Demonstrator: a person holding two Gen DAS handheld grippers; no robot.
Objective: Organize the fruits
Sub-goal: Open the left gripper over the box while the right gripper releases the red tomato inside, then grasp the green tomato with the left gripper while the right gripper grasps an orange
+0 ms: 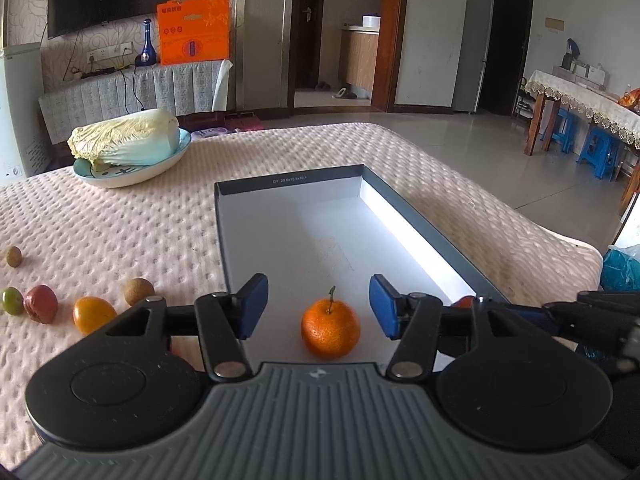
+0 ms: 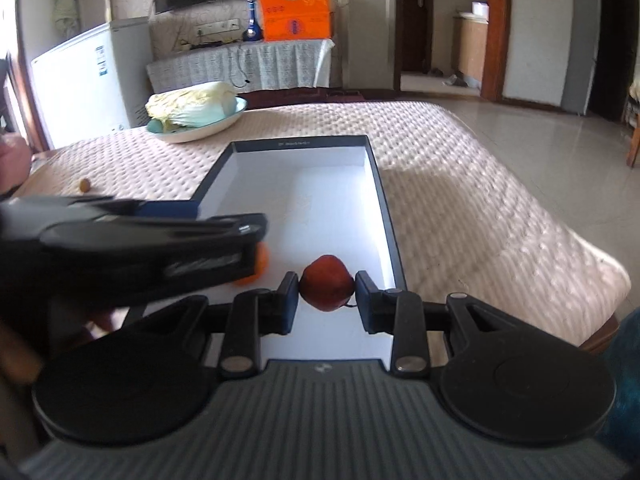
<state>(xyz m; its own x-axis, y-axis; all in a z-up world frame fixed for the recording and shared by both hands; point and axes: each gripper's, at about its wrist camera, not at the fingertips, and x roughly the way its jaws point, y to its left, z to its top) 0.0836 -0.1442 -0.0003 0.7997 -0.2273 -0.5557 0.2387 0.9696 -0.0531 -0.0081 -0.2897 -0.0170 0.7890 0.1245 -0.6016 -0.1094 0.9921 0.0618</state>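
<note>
Two blue pads of the left gripper (image 1: 318,306) are spread, clear of the round, dimpled tangerine (image 1: 330,328) resting on the smooth white floor of the shallow dark-rimmed box (image 1: 290,184). A glossy red fruit (image 2: 327,283) is clamped by the right gripper (image 2: 327,296) above the box's near end. Five small fruits (image 1: 94,313) are scattered on the quilted, bumpy cover (image 1: 120,220).
</note>
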